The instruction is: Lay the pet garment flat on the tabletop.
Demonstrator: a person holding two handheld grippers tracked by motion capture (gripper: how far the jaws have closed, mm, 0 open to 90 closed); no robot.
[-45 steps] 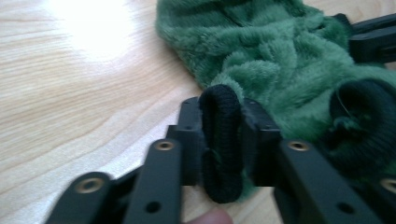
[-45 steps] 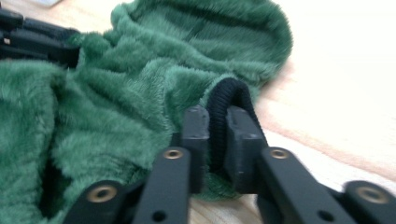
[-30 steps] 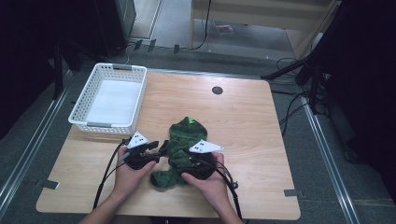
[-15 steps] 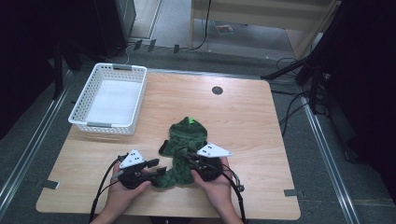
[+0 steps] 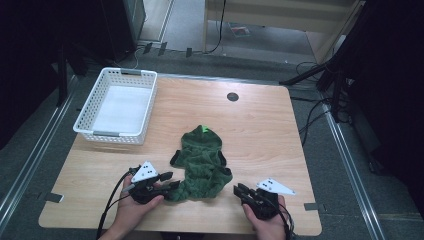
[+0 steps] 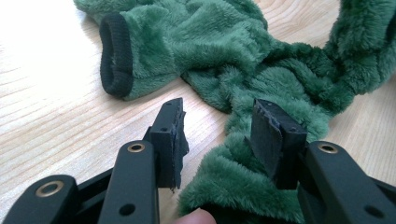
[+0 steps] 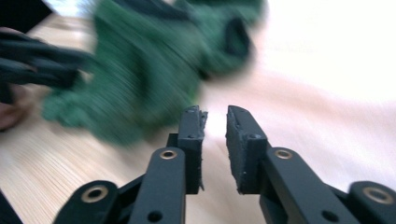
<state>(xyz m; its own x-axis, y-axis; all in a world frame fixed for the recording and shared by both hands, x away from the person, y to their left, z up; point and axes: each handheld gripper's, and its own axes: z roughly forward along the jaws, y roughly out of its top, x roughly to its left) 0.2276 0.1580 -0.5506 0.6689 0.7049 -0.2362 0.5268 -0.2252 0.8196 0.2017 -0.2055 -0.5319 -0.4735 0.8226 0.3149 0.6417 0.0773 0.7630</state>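
garment [image 5: 202, 162]: green fleece, crumpled, near table's front edge
table [image 5: 260, 130]: light wood
basket [image 5: 85, 125]: white, back left corner
floor: grey, cables
left gripper [image 5: 172, 184]: part-open, fleece between jaws
right gripper [image 5: 239, 190]: narrow gap, jaws just reopening, nothing held

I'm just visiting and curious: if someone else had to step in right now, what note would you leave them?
Left gripper: jaws part open at the near edge of the green fleece garment, fleece bunched between them; a firm grip cannot be told.
Right gripper: off the garment, over bare table to its right, jaws just opening a little, nothing between them.
Garment: crumpled mid-table, black cuff toward the left gripper.
White basket: far left corner, nothing of the garment in it.
Done: nothing settled.
Left: probably re-grip with the right and straighten the garment.
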